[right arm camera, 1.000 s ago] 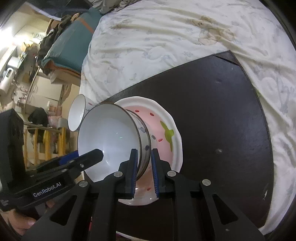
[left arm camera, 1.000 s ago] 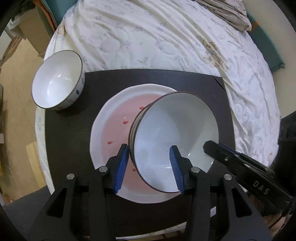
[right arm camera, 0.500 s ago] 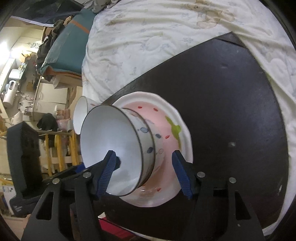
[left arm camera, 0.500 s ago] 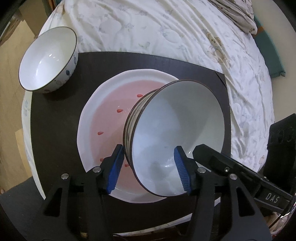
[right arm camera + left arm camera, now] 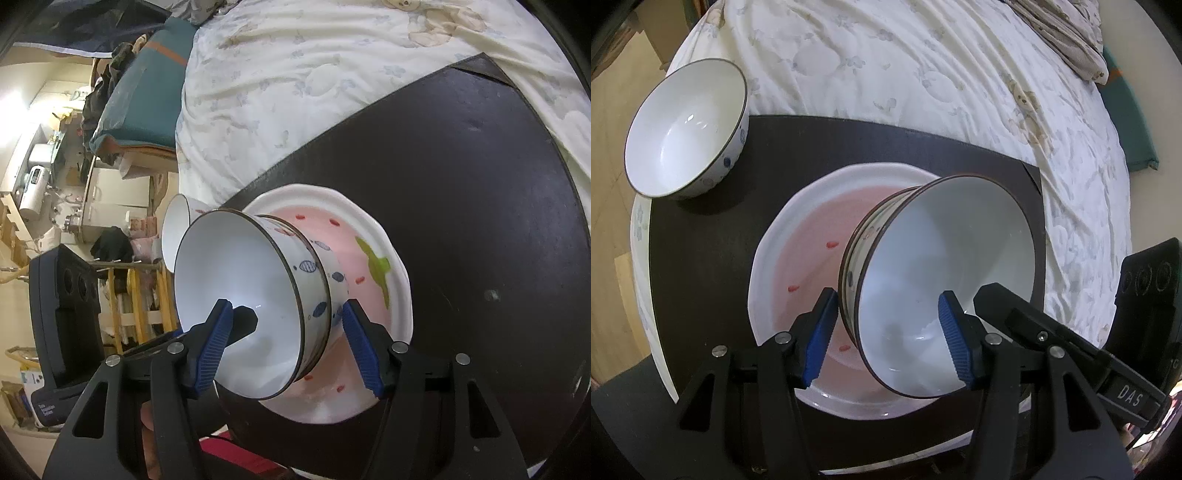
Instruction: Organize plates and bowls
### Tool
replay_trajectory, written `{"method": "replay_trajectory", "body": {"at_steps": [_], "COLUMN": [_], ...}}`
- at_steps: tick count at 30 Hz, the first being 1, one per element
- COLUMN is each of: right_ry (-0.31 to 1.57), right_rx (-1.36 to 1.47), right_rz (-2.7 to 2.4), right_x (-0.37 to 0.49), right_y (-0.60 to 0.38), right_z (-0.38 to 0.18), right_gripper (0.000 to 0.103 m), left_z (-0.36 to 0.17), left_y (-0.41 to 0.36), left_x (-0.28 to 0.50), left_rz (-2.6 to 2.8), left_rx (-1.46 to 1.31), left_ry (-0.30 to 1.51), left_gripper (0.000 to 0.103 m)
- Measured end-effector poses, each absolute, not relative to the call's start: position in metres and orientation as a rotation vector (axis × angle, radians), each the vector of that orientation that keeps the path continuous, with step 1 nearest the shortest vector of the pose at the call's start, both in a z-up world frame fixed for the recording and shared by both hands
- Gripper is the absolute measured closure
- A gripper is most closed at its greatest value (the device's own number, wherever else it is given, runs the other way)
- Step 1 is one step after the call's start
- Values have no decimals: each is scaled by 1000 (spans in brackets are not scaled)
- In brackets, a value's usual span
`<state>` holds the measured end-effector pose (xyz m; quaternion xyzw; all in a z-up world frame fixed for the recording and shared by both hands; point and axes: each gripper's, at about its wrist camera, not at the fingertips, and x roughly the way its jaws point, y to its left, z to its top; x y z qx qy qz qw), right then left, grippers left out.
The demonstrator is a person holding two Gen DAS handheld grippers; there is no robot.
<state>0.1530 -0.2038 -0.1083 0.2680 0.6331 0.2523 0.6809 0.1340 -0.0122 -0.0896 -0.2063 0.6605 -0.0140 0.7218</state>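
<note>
The stacked bowls (image 5: 945, 273) sit on the pink-centred plate (image 5: 798, 266), toward its 3 o'clock side, on the dark table (image 5: 701, 229). A second ago the right claw (image 5: 288, 343) pinched the bowl wall; now it is released, pads clear on either side. The left claw (image 5: 886, 332) is also released, straddling the near rim, slightly wider than before. A lone bowl (image 5: 687, 129) stands at 10 o'clock. The right claw's arm reads "DAS"; the left's label is probably too blurred to read.
</note>
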Motion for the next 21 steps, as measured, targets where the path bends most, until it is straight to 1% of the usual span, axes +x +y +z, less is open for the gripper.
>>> {"method": "replay_trajectory", "body": {"at_steps": [9,15,17,18,21], "right_ry": [1416,1370,1343,1329,1268], "right_rx": [619,601,589,584,564], "right_rz": [570,548,549,551,547], "right_x": [162,158,156,155,149], "right_y": [-204,-212,-215,-216,-219], "right_z": [-108,-99,-94,-91,-79], "right_gripper": [38,38,38,38,38], "left_z": [-85,-71,-65,-61,-50], "left_y": [-11,0,6,10,23], "left_x": [138,131,128,127,124], "left_rz": [-35,0,-4,-13,-29], "left_rx": [-423,-360,-342,-334,-307], "left_ry": [1446,1385,1364,1356,1327], "left_gripper": [50,49,45,38,29]}}
